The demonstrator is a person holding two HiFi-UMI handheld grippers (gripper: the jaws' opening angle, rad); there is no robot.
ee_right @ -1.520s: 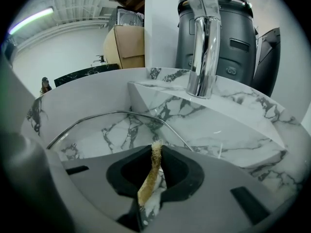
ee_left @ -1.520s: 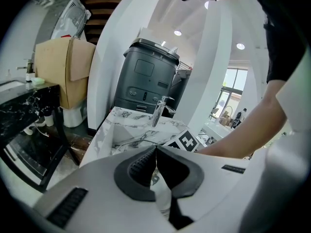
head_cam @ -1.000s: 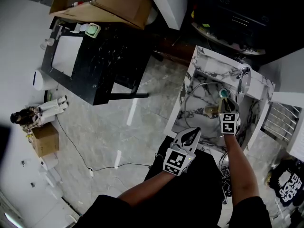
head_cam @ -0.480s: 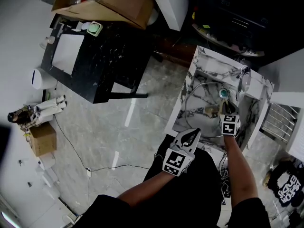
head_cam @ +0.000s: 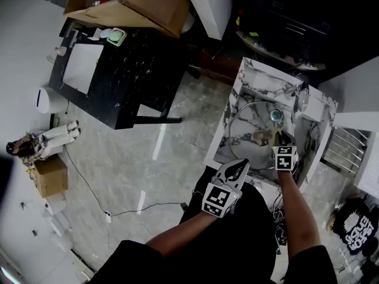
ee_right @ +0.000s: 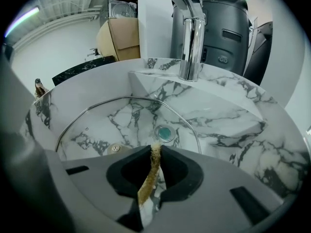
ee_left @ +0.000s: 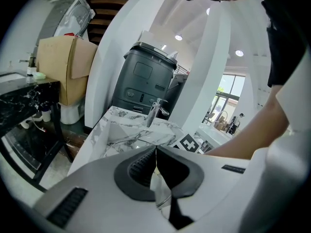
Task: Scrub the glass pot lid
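Note:
The glass pot lid [head_cam: 246, 126] leans inside a white marble sink [head_cam: 249, 70]; its metal rim and small knob [ee_right: 114, 148] show in the right gripper view. My right gripper [head_cam: 278, 138] hangs over the lid near the drain [ee_right: 165, 132], shut on a thin brown scrub pad [ee_right: 148, 181] seen edge-on between its jaws [ee_right: 156, 147]. My left gripper [head_cam: 240, 164] is at the sink's front edge; its jaws [ee_left: 156, 152] are closed, with the lid's rim [ee_left: 165, 198] passing through the gap behind them.
A chrome faucet [ee_right: 192, 38] stands at the back of the sink, with a dark machine [ee_right: 228, 18] behind it. To the left are a black marble table [head_cam: 130, 81], a cardboard box [head_cam: 136, 2] and a cable on the floor [head_cam: 118, 209]. A metal rack [head_cam: 346, 149] stands to the right.
The view has drifted a little. Both grippers keep their places at the sink and stay shut.

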